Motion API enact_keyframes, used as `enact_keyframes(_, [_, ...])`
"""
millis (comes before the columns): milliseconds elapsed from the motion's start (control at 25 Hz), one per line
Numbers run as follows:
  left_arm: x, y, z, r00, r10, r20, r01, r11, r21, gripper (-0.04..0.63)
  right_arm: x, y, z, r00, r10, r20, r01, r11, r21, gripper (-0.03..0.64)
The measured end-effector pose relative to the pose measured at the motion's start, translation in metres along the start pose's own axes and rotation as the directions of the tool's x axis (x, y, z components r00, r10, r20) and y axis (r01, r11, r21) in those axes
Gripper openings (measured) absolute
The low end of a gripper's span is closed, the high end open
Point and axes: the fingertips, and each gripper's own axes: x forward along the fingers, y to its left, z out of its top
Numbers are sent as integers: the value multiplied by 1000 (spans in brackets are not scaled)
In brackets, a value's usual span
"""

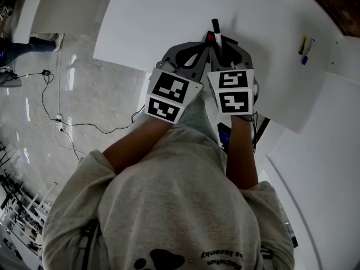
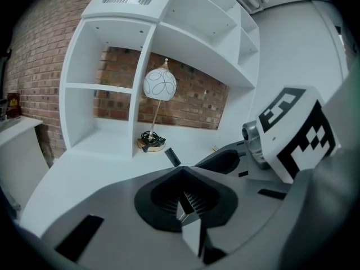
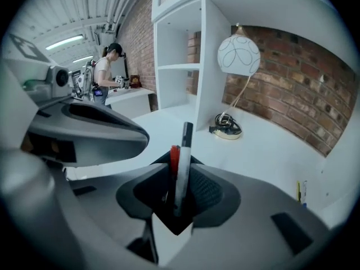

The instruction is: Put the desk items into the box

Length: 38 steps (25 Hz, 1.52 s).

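Carry step: the right gripper (image 3: 179, 176) pinches a black-capped marker (image 3: 182, 156) upright between its jaws, the left gripper (image 2: 188, 206) beside it is pressed together and empty, and the next move calls for finding the box, unseen here.

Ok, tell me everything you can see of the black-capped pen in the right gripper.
The black-capped pen is slim, with a pale plastic-looking barrel and its black end pointing away from the right gripper. It runs lengthwise between the shut jaws and sticks out past them, over the white desk. A shorter red-tipped pen presses against its left side.
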Motion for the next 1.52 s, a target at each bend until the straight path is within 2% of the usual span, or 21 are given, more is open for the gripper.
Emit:
enact_keyframes(120, [-1, 3, 0, 1000, 9, 0, -9, 1000, -4, 5, 2, 7, -4, 996, 61, -66, -59, 998, 26, 170])
enact_keyframes(520, [-2, 6, 7, 1000, 8, 10, -8, 1000, 3, 5, -11, -7, 4, 999, 24, 26, -26, 995, 96, 170])
enact_keyframes(600, [-2, 4, 10, 1000, 1, 15, -1, 1000, 7, 5, -16, -10, 6, 999, 0, 53, -6, 994, 106, 136])
enact_keyframes(680, [-2, 1, 13, 1000, -7, 17, 7, 1000, 10, 5, -22, -14, 8, 996, -42, 81, 32, 993, 114, 49])
enact_keyframes(760, [-4, -2, 16, 1000, -14, 19, 14, 1000, 19, 5, -29, -17, 10, 992, -77, 104, 64, 990, 122, 34])
enact_keyframes(1040, [-7, -13, 29, 998, -48, 34, 46, 997, 65, 5, -53, -30, 19, 971, -169, 167, 137, 973, 186, 15])
enact_keyframes(1520, [-27, -34, 61, 989, -113, 91, 100, 985, 141, 5, -108, -26, 44, 913, -274, 303, 214, 952, 217, 15])
